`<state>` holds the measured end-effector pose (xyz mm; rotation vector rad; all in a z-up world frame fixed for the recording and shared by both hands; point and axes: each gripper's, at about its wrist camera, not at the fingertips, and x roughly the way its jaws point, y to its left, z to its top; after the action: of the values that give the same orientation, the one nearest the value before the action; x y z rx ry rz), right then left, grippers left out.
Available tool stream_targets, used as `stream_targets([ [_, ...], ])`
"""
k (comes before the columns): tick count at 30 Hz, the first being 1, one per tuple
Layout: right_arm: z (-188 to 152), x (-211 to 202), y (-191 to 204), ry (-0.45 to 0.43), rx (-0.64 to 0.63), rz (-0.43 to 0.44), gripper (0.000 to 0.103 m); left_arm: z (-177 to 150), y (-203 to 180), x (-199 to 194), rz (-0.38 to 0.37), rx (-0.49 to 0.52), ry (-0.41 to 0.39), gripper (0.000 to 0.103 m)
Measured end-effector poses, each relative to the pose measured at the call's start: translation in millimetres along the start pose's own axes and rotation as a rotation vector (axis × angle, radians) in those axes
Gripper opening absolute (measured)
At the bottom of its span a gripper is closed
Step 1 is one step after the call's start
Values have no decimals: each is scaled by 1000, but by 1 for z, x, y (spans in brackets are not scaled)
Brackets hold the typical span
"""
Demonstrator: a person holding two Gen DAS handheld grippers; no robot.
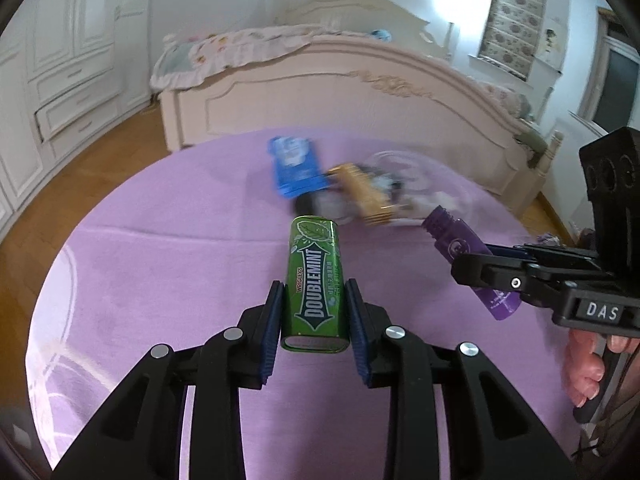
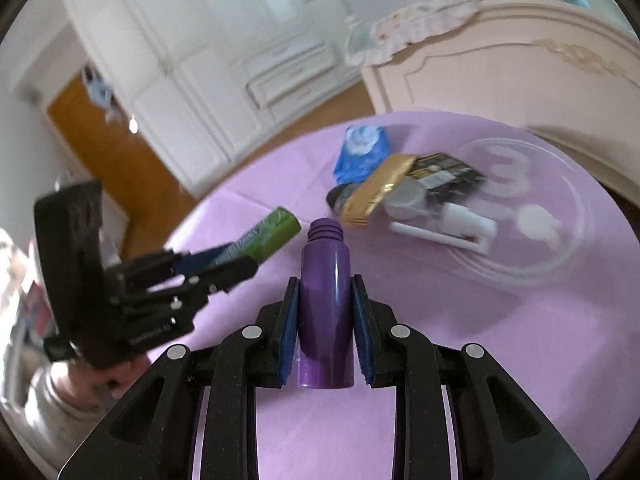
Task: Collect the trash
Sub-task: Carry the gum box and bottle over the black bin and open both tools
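Left gripper [image 1: 314,316] clamped on green Doublemint tin [image 1: 315,280], tin pointing ahead, lifted off the purple tablecloth [image 1: 160,272]. Bare cloth to its left, out to the round edge. Ahead: blue packet [image 1: 295,168], gold wrapper [image 1: 366,194], clear bowl [image 2: 560,240] holding scraps, near the far edge by the bed footboard [image 1: 320,112]. Right gripper [image 2: 325,316] pinches purple bottle [image 2: 325,300], open neck forward, clear cloth right of it.

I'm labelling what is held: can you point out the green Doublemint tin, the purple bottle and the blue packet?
green Doublemint tin [image 1: 314,280], left wrist view, printed front face.
purple bottle [image 2: 325,312], right wrist view, mid body.
blue packet [image 1: 295,168], left wrist view, centre.
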<state>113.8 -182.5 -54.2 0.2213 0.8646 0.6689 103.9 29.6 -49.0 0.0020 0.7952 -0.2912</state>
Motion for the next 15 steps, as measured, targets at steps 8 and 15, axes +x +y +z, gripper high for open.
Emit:
stream_targets([
  [8,-17,-92,-44,-191,149,-73,26,20,-84,-23,-110,119,-81,30],
  [15,-39,-156,-91,-307,246,-175,26,36,-151,-18,-195,209,-111,30],
])
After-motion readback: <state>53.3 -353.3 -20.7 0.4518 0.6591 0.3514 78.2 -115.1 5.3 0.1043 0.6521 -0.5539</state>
